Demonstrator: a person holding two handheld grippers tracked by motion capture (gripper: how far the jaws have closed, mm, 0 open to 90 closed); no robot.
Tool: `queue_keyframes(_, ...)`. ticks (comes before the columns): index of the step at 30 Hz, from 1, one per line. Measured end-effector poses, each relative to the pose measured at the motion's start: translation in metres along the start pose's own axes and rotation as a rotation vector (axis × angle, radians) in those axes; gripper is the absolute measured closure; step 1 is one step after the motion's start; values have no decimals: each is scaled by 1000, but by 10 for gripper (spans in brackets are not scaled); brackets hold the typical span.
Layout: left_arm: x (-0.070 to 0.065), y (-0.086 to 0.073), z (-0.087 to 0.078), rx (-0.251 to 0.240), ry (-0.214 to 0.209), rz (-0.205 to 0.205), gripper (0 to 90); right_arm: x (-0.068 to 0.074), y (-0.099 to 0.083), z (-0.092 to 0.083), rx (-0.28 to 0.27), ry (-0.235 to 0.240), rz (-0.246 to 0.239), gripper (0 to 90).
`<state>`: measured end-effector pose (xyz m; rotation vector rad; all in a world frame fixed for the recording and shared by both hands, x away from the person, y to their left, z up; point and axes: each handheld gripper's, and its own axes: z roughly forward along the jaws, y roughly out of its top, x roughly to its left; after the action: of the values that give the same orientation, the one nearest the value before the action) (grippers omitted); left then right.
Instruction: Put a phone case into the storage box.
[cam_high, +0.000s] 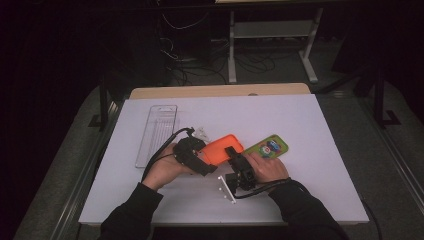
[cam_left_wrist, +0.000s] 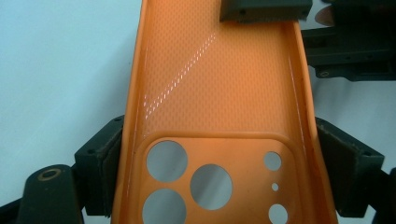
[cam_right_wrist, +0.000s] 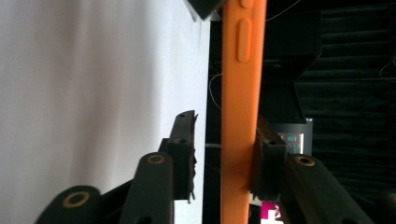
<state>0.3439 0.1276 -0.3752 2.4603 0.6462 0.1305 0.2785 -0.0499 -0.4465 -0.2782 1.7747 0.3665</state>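
**Orange phone case held between 2 grippers above the white table**

The orange phone case (cam_high: 223, 148) sits near the middle of the white table (cam_high: 300, 120), lifted at an angle between both hands. The left gripper (cam_high: 206, 161) pinches it across its width at the camera-cutout end: in the left gripper view both black pads press against the case's long side walls (cam_left_wrist: 299, 93), with the round lens holes just ahead of the jaws and the textured inner face turned toward the camera.

The right gripper (cam_high: 234, 152) comes in at the case's other end, from the near right. In the right gripper view the case (cam_right_wrist: 243, 116) stands edge-on between the 2 jaws; the right-hand pad lies against it, while a narrow gap seems to remain between the left-hand pad and the case, though the dark background makes that hard to judge. So this claw is not yet clamped on the case.

Just right of the case, a green phone case (cam_high: 267, 147) with a bright printed picture lies flat on the table, partly under the right hand (cam_high: 267, 167). A clear plastic tray (cam_high: 157, 134) lies to the far left, well apart from the grippers.
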Motion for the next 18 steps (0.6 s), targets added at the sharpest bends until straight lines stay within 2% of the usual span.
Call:
queue_keyframes(3,0,0,0,4,0,1,160,-1,1,0,3,8,-16,705)
queue_keyframes(7,0,0,0,2,-1,4,159,-1,1,0,-1,-25,-18,769)
queue_keyframes(9,0,0,0,5,-2,9,158,-1,1,-1,0,-22,-43,772)
queue_keyframes(14,1,-1,0,3,-7,19,153,-1,2,-2,-2,-34,-54,775)
queue_keyframes(16,1,-2,-1,-11,-11,16,147,-1,2,-2,-1,-40,-50,775)
queue_keyframes(17,-1,-3,-1,-20,-2,21,140,-2,2,-3,2,-39,-49,775)
queue_keyframes(18,-1,-2,-2,-23,9,35,123,-2,2,-3,8,-40,-29,775)
